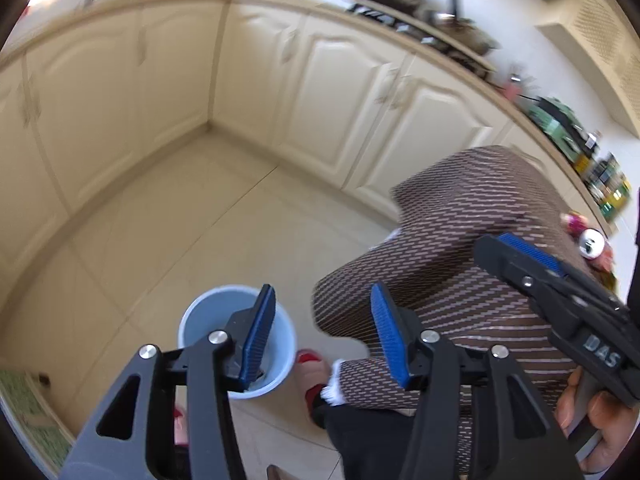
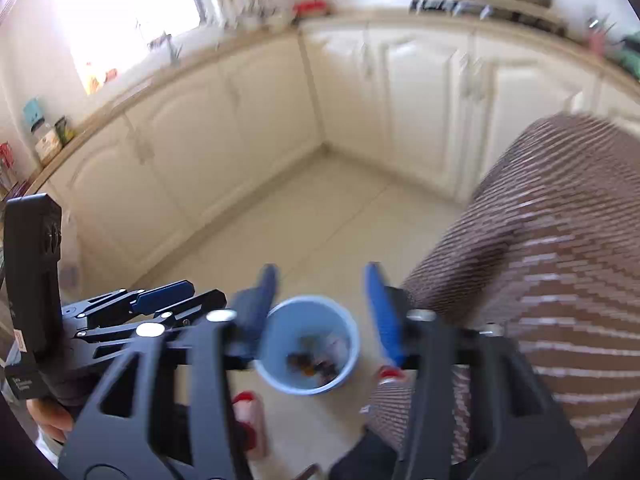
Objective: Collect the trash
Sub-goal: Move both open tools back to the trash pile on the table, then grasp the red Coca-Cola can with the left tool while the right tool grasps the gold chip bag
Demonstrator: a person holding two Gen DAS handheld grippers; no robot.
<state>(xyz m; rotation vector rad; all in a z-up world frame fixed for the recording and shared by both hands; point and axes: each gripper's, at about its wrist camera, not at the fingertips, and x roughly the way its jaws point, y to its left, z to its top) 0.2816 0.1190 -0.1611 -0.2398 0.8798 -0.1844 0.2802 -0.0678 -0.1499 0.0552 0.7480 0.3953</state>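
A light blue bin (image 1: 208,320) stands on the tiled floor, low in both wrist views. In the right wrist view the bin (image 2: 344,320) holds several dark bits of trash (image 2: 316,362) at its bottom. My left gripper (image 1: 322,308) hangs above and beside the bin, open, with nothing between its blue pads. Over the bin my right gripper (image 2: 322,280) is also open and empty. Each gripper shows in the other's view: the right gripper (image 1: 528,256) at the right edge, the left gripper (image 2: 164,296) at the left.
A person's leg in brown zigzag trousers (image 1: 460,248) fills the right side, with red slippers (image 1: 310,360) next to the bin. Cream cabinets (image 1: 328,80) line two walls and meet in a corner. Cluttered counters (image 1: 560,128) run above them. A green mat (image 1: 24,400) lies at lower left.
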